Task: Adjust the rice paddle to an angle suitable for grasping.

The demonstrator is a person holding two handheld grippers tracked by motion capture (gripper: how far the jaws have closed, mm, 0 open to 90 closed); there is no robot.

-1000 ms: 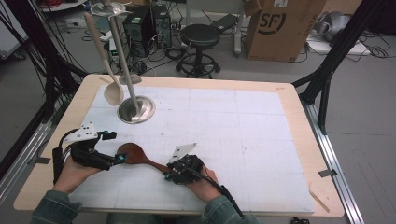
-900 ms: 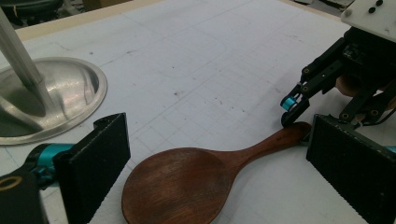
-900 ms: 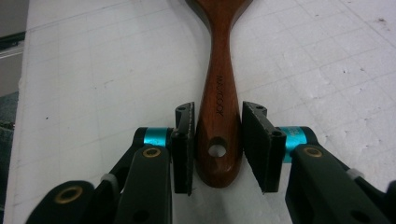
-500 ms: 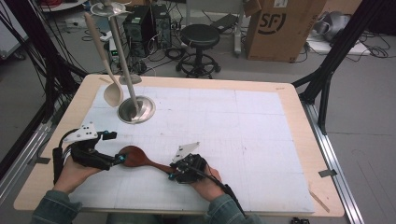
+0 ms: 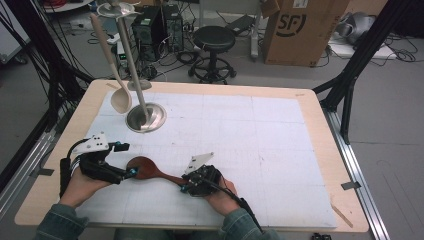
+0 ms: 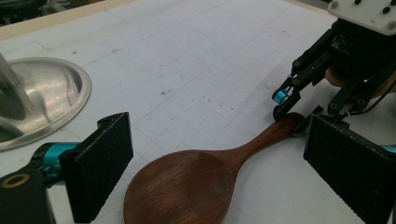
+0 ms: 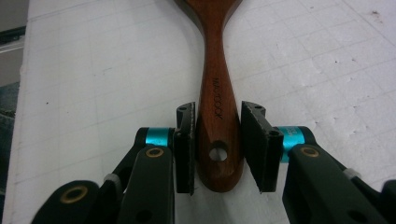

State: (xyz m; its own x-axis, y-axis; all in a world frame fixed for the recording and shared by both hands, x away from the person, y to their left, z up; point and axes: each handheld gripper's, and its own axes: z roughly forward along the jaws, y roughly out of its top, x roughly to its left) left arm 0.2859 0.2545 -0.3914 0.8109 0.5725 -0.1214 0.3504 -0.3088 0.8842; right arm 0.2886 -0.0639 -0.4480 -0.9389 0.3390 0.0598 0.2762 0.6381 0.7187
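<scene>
Holding the right gripper low over the near part of the desk, jaws pressing on either side of the wide, holed end of the wooden spoon's handle, pads touching the wood on both sides as far as the right gripper view is showing. Resting the spoon flat on the white gridded mat, bowl up, handle running from the right gripper toward the left one.

Holding the left gripper just beside the spoon's bowl, jaws standing wide apart and clear of the wood, one on each side of the bowl and closing on nothing. Bracing both grippers from below with the left hand and the right hand, denim sleeves coming in over the near edge.

Farther back on the mat, at the left: a round metal base carrying a slanted pole, with a pale spoon hanging beside it, bowl down, well apart from both grippers.

Beyond the desk, on the floor: a black stool, a cardboard box and a dark computer tower among cables.
</scene>
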